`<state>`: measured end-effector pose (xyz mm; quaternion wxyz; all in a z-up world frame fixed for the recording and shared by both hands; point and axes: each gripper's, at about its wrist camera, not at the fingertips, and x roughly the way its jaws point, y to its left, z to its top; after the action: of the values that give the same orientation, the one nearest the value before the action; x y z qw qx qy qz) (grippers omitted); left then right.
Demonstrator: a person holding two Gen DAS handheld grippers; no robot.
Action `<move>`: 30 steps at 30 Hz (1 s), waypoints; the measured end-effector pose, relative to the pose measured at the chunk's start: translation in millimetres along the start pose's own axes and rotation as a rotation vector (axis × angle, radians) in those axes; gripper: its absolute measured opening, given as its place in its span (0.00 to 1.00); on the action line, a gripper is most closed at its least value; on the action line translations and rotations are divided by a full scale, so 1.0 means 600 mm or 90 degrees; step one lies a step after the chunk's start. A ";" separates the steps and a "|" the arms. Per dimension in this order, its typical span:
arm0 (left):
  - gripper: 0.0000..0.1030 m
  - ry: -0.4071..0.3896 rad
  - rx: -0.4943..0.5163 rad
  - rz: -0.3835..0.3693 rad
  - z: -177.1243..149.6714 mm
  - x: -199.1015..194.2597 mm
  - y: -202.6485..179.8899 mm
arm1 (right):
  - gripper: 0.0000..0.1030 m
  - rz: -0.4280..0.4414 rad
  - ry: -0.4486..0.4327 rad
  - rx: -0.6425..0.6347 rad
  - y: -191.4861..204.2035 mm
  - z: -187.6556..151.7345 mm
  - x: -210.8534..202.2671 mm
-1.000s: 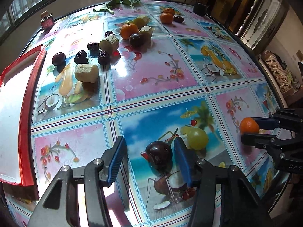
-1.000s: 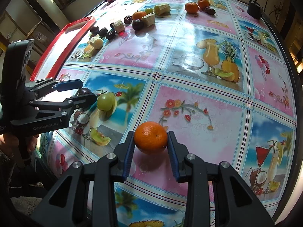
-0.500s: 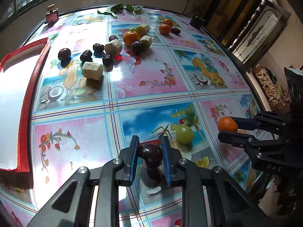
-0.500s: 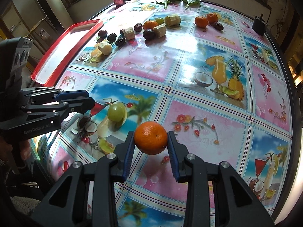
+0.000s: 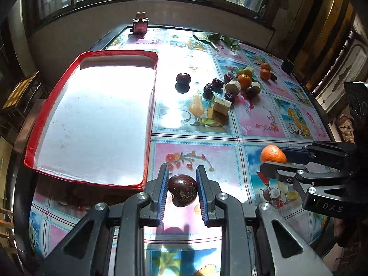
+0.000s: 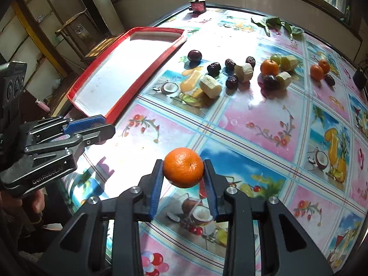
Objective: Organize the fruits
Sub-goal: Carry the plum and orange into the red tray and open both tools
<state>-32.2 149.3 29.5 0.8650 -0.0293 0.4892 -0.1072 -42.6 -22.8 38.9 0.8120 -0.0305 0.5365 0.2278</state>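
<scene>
The left tongs [image 5: 181, 189] grip a plum [image 5: 182, 190] above the tabletop [image 5: 264, 119], just right of the near corner of the tray [image 5: 36, 138], which lies ahead and to their left. The right tongs [image 6: 183, 172] grip an orange [image 6: 183, 167] to the right of the left tongs, with the tabletop beneath. Well ahead of both tongs, right of the tray, a second plum [image 5: 183, 78], dates [image 5: 214, 86] and cut fruit chunks [image 5: 222, 104] lie clustered on the tabletop, with more oranges [image 6: 269, 67] behind them and a small bottle [image 5: 139, 23] at the far edge.
</scene>
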 end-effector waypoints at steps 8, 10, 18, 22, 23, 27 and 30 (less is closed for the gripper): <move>0.23 -0.025 -0.038 0.053 0.064 -0.004 0.110 | 0.35 0.034 -0.045 -0.044 0.098 0.135 0.052; 0.23 -0.032 -0.049 0.067 0.087 0.002 0.138 | 0.35 0.031 -0.061 -0.051 0.113 0.168 0.064; 0.23 -0.051 -0.077 0.102 0.168 0.065 0.204 | 0.35 -0.002 -0.091 -0.030 0.116 0.284 0.143; 0.23 -0.048 -0.089 0.106 0.195 0.099 0.222 | 0.35 -0.022 -0.083 -0.010 0.100 0.318 0.186; 0.23 -0.045 -0.090 0.105 0.202 0.109 0.226 | 0.35 -0.027 -0.084 -0.006 0.096 0.324 0.195; 0.23 -0.034 -0.095 0.116 0.225 0.143 0.235 | 0.35 -0.046 -0.073 0.008 0.080 0.345 0.226; 0.23 -0.024 -0.102 0.114 0.239 0.164 0.239 | 0.35 -0.061 -0.069 0.006 0.075 0.355 0.240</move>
<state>161.6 260.4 -1.0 0.8752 -0.0563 0.4803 0.0104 168.1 128.9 10.3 0.8499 -0.0400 0.4907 0.1878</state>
